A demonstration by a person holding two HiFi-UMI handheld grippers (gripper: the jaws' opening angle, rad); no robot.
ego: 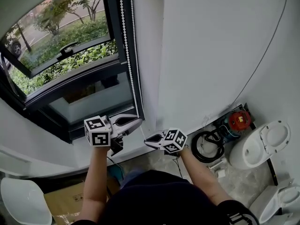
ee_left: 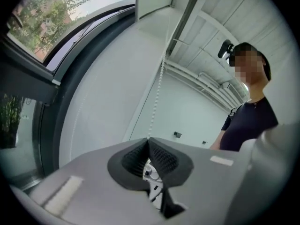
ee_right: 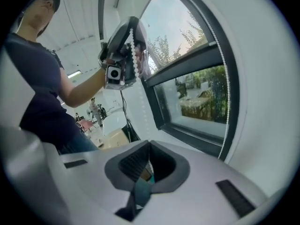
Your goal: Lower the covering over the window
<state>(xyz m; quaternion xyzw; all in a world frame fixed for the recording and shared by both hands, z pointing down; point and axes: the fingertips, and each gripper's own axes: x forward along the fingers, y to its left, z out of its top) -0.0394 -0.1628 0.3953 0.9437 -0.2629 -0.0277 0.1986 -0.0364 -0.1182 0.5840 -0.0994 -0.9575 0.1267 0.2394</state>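
At left the window (ego: 61, 55) is bare, blind out of view above. Down the frame's right edge hangs the bead chain (ego: 127, 41) — light, limp, slippery, probably best pinched across the beads so they catch. Then the left gripper (ego: 138, 120), clamped on the chain low down, strand running up from its tips. Just beside it the right gripper (ego: 146, 142) — closed tight on nothing
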